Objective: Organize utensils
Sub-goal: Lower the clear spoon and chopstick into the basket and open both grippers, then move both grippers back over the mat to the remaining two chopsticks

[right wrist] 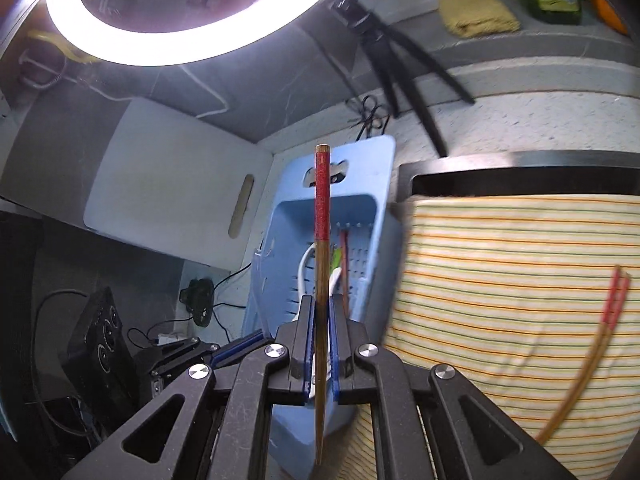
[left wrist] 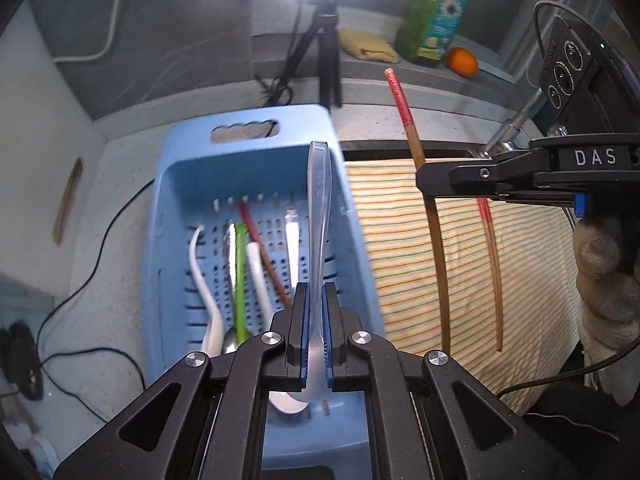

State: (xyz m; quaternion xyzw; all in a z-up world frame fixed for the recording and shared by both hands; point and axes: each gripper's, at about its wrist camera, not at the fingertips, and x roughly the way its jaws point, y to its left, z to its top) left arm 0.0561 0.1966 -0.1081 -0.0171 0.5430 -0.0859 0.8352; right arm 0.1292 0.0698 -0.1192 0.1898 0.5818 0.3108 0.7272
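Note:
My left gripper (left wrist: 316,288) is shut on a clear plastic spoon (left wrist: 319,208). Its handle points forward over the blue basket (left wrist: 256,152) and its bowl hangs below the jaws. Inside the basket lie a white spoon (left wrist: 204,276), a metal spoon, a green-handled utensil (left wrist: 240,272) and a red-topped chopstick. My right gripper (right wrist: 320,300) is shut on a wooden chopstick (right wrist: 322,208), red end forward, in front of the same basket (right wrist: 360,168). In the left wrist view this gripper (left wrist: 422,180) hangs over the striped cloth (left wrist: 400,264). More red-topped chopsticks (right wrist: 612,304) lie on that cloth.
A ring light (right wrist: 160,48) on a black tripod (left wrist: 328,52) stands behind the basket. On the ledge are a green detergent bottle (left wrist: 436,20), an orange (left wrist: 462,62) and a yellow cloth (left wrist: 366,46). A white cutting board (right wrist: 172,176) leans at the left; cables trail on the counter.

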